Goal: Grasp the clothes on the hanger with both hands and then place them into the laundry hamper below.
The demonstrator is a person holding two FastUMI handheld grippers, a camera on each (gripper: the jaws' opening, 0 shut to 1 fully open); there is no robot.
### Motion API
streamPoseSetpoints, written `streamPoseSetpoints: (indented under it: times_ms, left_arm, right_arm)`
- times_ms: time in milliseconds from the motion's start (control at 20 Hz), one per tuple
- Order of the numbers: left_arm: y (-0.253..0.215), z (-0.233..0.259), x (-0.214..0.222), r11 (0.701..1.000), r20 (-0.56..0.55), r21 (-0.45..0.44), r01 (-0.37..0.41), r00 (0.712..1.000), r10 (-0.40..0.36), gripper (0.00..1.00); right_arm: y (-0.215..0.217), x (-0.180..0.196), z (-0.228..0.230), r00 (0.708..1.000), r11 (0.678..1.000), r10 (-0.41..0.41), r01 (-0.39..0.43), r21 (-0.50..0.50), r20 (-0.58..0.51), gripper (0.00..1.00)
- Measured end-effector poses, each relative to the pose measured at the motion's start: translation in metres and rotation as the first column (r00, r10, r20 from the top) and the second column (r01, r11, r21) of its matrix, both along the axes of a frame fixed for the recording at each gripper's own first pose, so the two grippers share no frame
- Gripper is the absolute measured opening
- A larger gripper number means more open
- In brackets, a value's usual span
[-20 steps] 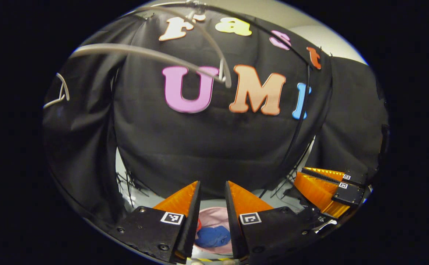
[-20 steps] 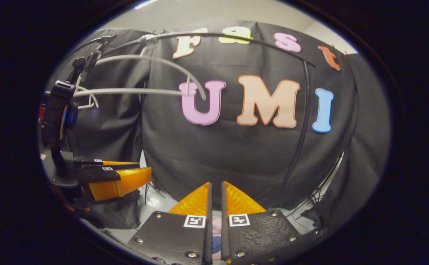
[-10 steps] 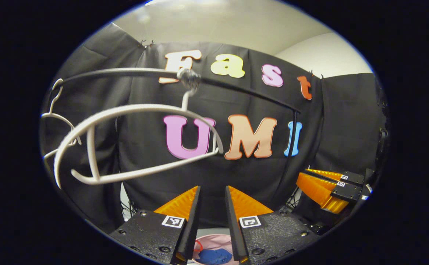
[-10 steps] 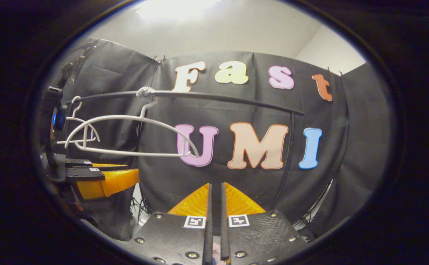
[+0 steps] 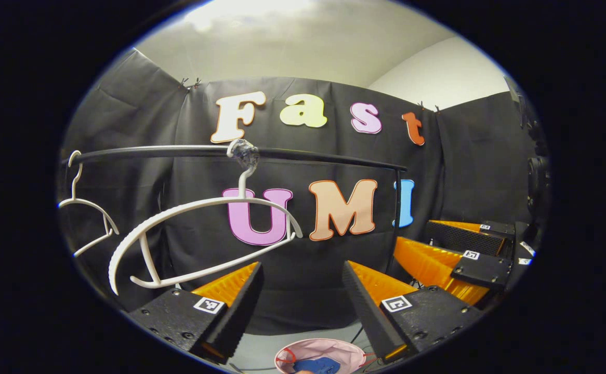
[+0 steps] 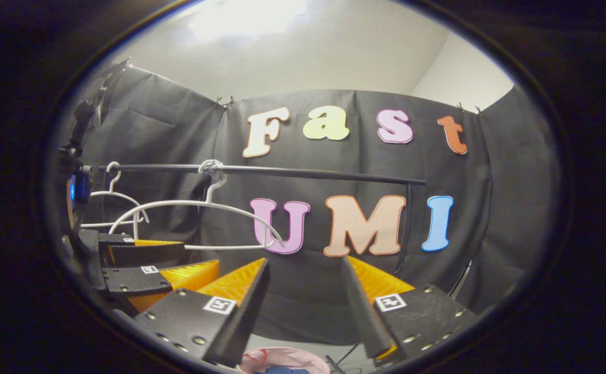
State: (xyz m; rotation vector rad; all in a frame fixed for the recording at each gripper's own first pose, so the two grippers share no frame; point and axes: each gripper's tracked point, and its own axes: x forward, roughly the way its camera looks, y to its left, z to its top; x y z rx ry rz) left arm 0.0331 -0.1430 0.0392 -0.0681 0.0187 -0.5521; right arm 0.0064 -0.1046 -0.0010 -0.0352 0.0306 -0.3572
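Since both tongs — left gripper [image 5: 302, 291] & right gripper [image 6: 305, 288] — gape, holding nothing, w/ blue clothes [image 5: 317, 365] in hamper [image 5: 303, 351], snagging bare hanger [image 5: 199, 239] is the risk.

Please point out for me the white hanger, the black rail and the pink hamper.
white hanger [image 5: 199, 208], left gripper view, on its upper arm.
black rail [image 5: 324, 156], left gripper view, on the bar right of the hook.
pink hamper [image 5: 344, 349], left gripper view, on its rim.

A recording booth: black cloth walls [image 5: 469, 171] clipped up under a plain ceiling [image 6: 292, 57], with a clothes rail [image 5: 313, 154].
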Motion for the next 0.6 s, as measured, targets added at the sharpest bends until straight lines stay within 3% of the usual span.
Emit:
streamPoseSetpoints:
  times_ms: [100, 600]
  left_arm:
    - [0.001, 0.001, -0.001, 1.000, 0.005, -0.001, 0.001, 1.000, -0.001, 0.96]
    - [-0.045, 0.014, -0.014, 0.996, 0.036, -0.022, 0.091, 0.995, -0.090, 0.96]
  right_arm:
    - [-0.007, -0.004, 0.004, 1.000, 1.000, -0.016, 0.016, 0.003, 0.011, 0.97]
    - [-0.039, -0.050, 0.013, 0.992, 0.992, -0.122, 0.123, -0.027, 0.013, 0.97]
